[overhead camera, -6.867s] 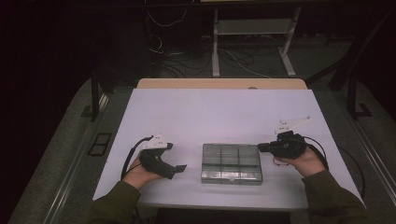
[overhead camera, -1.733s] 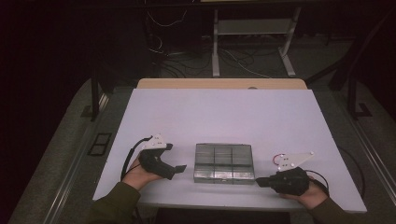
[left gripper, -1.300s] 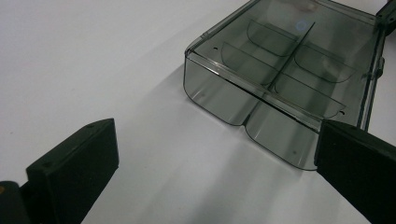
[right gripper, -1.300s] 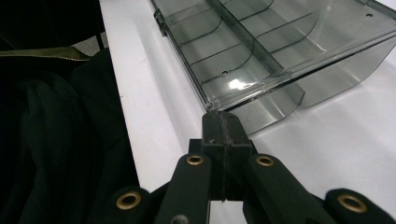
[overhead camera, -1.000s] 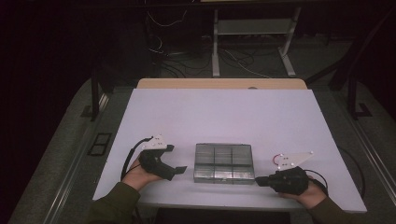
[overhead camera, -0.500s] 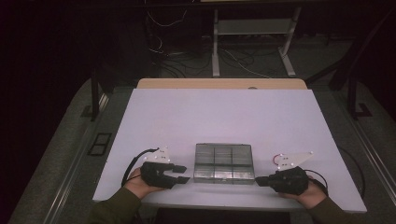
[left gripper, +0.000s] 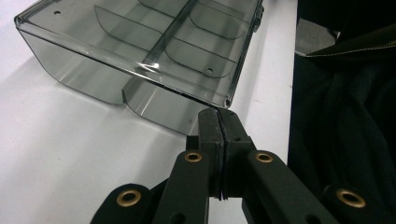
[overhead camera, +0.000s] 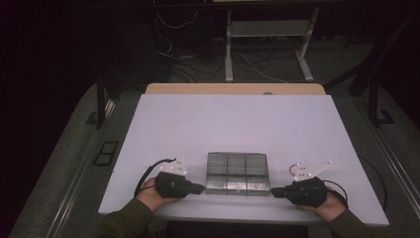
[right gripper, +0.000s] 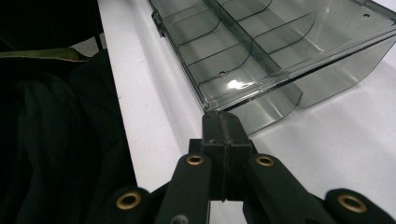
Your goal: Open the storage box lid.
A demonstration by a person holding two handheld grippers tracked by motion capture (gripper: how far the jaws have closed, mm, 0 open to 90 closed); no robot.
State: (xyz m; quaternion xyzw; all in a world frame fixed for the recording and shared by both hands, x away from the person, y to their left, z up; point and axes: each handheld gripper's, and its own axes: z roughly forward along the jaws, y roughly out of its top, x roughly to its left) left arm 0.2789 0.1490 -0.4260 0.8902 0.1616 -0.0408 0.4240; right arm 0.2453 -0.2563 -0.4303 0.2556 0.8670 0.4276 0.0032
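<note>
Looking at this one, both hands seem set up to work the box from its two near corners at once.

Box: clear smoky organizer box [overhead camera: 238, 172] with dividers inside, lid down, sitting flat on the white surface [overhead camera: 237, 124] close to the near edge, between the two hands.

Left tongs: the left tongs [overhead camera: 200, 188] are pressed together with nothing between them, tips right at the box's near-left corner [left gripper: 227, 101], just under the lid's lip as the left gripper view has it. Can't tell if they actually touch the plastic or sit just shy of it.

Right tongs: the right tongs [overhead camera: 274, 191] are the same deal, pinched together and empty, tips at the near-right corner [right gripper: 205, 105] below the lid edge.

Why closed: my guess is a shut pair makes one narrow, stiff wedge, better for poking under a lid rim than two spread fingers.

Why both corners: pushing or prying on one side only would probably just spin or slide a light box; mirrored tips keep it square.

Why near the edge: keeps the box within easy wrist reach, forearms low.

Latch: small clasp [right gripper: 160, 22] on the front side, looks untouched.
</note>
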